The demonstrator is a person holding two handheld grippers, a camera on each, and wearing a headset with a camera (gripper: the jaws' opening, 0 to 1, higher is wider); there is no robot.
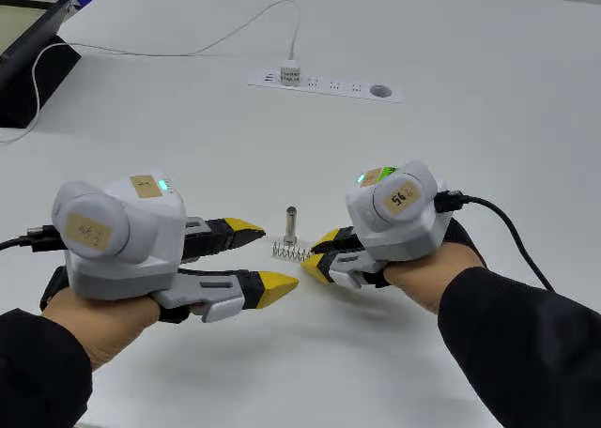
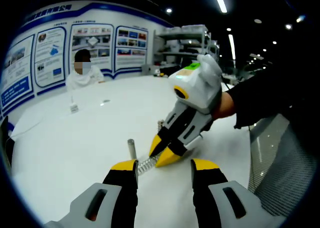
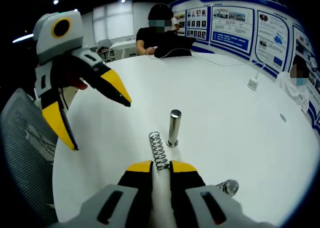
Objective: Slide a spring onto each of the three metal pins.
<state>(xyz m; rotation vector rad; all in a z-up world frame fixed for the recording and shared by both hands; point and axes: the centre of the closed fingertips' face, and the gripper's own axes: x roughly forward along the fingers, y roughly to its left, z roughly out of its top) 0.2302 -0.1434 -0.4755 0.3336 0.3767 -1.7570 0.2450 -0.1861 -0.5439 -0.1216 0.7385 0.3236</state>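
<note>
A short metal pin point(image 1: 291, 223) stands upright on the white table point(image 1: 441, 146). A small coil spring point(image 1: 290, 252) lies at its foot. My right gripper point(image 1: 315, 259) is shut on the spring's near end point(image 3: 158, 150), with the pin point(image 3: 174, 128) just beyond its tips point(image 3: 161, 167). A second pin point(image 3: 229, 187) shows beside my right jaw. My left gripper point(image 1: 268, 256) is open, its yellow fingertips point(image 2: 125, 165) spread on either side of the spring point(image 2: 145, 164), facing the right gripper point(image 2: 167, 155). The pin point(image 2: 131, 149) stands left of the spring there.
A white power strip point(image 1: 324, 85) with a plugged charger and cable lies far across the table. A dark screen point(image 1: 28, 53) sits at the far left corner. People sit at the table's far side point(image 3: 160, 38). A mesh chair point(image 2: 285, 163) is close by.
</note>
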